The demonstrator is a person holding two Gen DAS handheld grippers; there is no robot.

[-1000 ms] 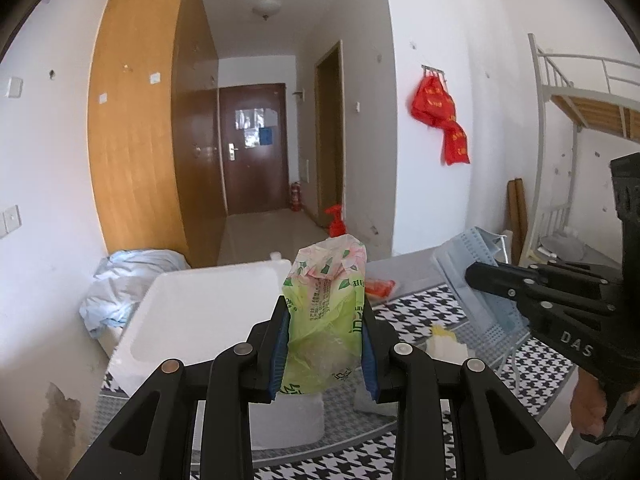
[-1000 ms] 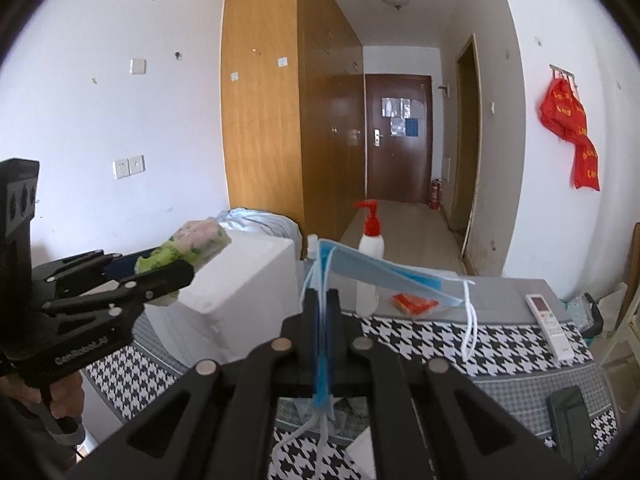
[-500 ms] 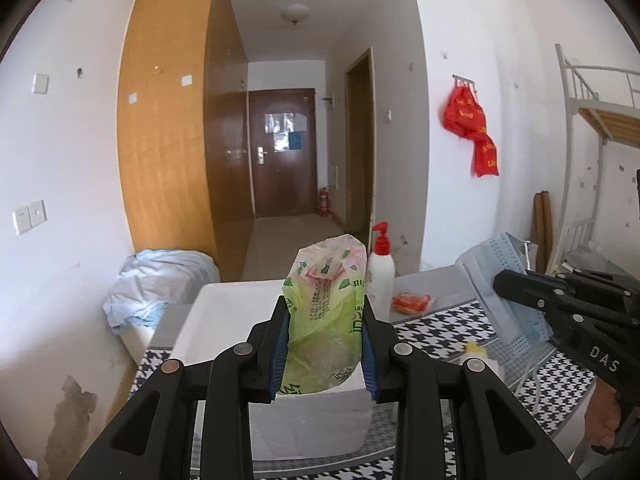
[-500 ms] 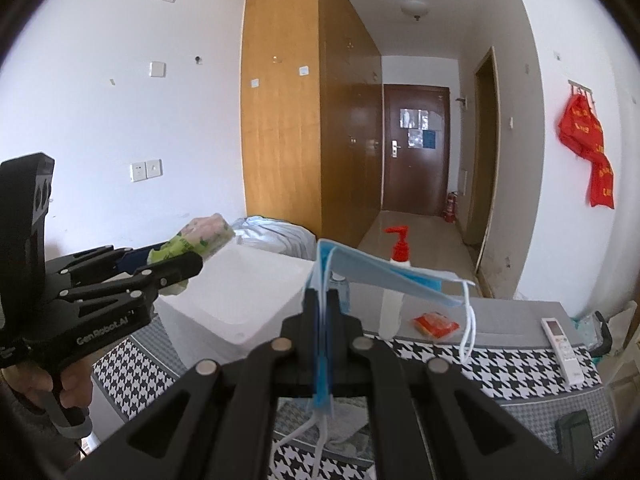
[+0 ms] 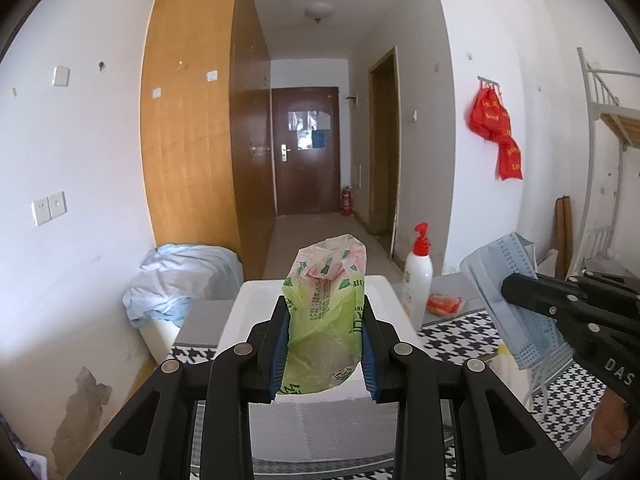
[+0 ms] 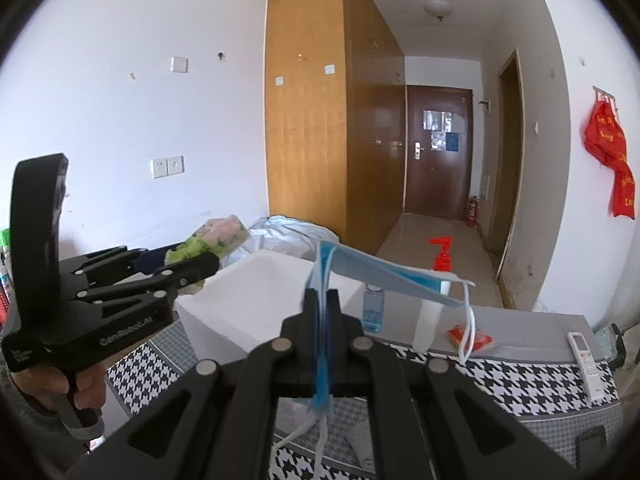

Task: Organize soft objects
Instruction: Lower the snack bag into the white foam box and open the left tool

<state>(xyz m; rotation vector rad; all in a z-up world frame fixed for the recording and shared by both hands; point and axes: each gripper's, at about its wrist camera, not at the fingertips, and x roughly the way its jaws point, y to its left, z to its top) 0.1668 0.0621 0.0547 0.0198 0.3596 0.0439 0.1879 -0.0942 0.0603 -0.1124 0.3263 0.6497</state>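
Both grippers have swung left across the room over the last second: the white foam box [image 5: 320, 344], which sat off to the left in the left wrist view, is now dead centre under the left gripper [image 5: 325, 344]. The pump bottle [image 5: 417, 280] and the red sachet [image 5: 443, 304] have come into that view too.

Left gripper: fingers [image 5: 280, 344] clamped on the green tissue pack [image 5: 326, 316], same partial opening throughout, pack upright and bulging above the pads. No slip visible.

Right gripper [image 6: 322, 344]: fingers fully closed on a stack of blue face masks [image 6: 380, 276], pinched at one edge. The free end sticks out forward, with the ear loops [image 6: 468, 332] dangling over the houndstooth worktop [image 6: 520, 380]. Grip unchanged as well.

Read: both soft items are lifted clear of the worktop and in transit, with the foam box the likely drop target. In the right wrist view the tissue pack [image 6: 216, 236] sits near the box's left rim, and the masks are over the near right corner. Nothing looks released yet. Cannot see inside the box from the left view, as the pack blocks it.

Risk: the mask loops could snag on the small blue-liquid bottle [image 6: 373, 308] or the box rim on the way in.
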